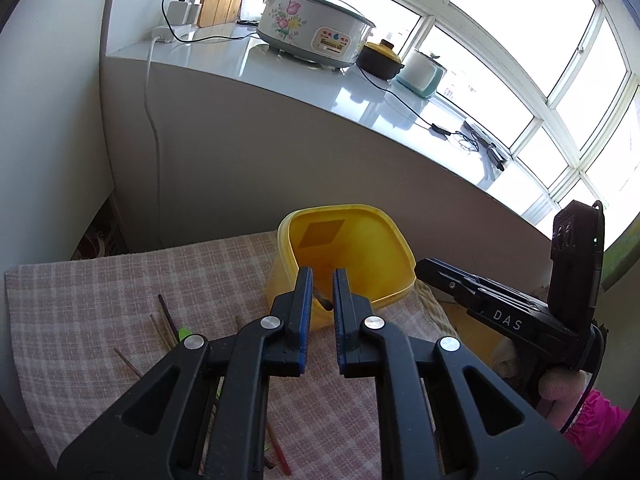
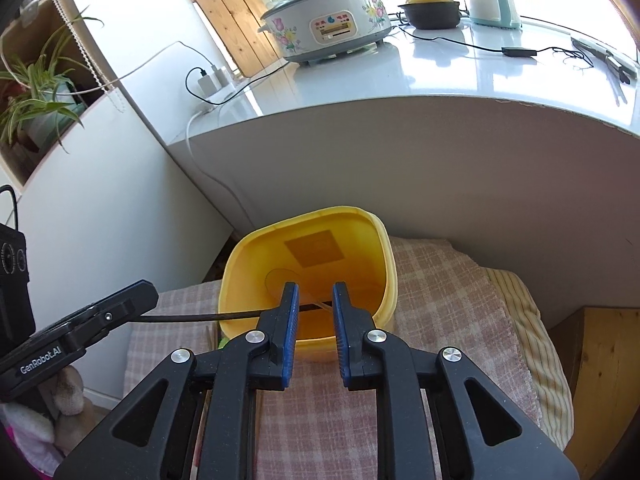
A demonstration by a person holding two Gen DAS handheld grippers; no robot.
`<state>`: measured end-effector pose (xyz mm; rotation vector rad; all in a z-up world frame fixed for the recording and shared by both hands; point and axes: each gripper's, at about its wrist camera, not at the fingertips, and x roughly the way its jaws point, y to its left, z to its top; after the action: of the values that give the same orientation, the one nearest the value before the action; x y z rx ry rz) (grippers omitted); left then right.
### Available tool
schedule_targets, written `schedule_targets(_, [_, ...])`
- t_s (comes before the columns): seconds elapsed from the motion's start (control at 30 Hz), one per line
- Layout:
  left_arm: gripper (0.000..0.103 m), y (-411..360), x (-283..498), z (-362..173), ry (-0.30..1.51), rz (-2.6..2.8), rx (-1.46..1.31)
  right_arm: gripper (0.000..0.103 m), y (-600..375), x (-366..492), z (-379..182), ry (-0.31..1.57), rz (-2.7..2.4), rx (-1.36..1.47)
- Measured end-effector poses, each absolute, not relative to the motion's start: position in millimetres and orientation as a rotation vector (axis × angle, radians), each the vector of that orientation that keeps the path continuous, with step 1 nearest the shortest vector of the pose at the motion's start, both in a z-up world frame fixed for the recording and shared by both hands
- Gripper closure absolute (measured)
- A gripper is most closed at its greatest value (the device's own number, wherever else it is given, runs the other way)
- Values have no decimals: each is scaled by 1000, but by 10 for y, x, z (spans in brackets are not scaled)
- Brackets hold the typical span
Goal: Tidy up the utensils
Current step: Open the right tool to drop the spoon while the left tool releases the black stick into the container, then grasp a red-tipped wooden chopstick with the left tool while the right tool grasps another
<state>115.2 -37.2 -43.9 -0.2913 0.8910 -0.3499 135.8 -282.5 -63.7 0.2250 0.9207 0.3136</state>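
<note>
Over the near rim of the yellow tub [image 2: 304, 216], the left gripper [image 1: 322, 276] carries a dark chopstick [image 2: 192, 317] level in the air, its fingers drawn narrowly around it, so they appear to be pinching it. The right gripper [image 2: 314, 288] hovers just above the tub with fingers spread and empty. To do this well, tip the far end down inside the tub before letting go. Loose chopsticks [image 1: 166, 320] lie left of the tub on the checked cloth [image 1: 80, 312].
</note>
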Motion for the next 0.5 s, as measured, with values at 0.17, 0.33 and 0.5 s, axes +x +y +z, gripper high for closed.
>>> schedule_targets(0.17, [95,-72,931,-417,874,-290,-311,88,-2733,1206,-607,921,337,187])
schedule_targets(0.33, [95,317,752,-621,905,-197,-342,67,-2638,1072,-672,927,370,155])
schedule_targets(0.5, [95,661,603,-978,995,-92,-401,67,-2457,896,-865,983,413,77])
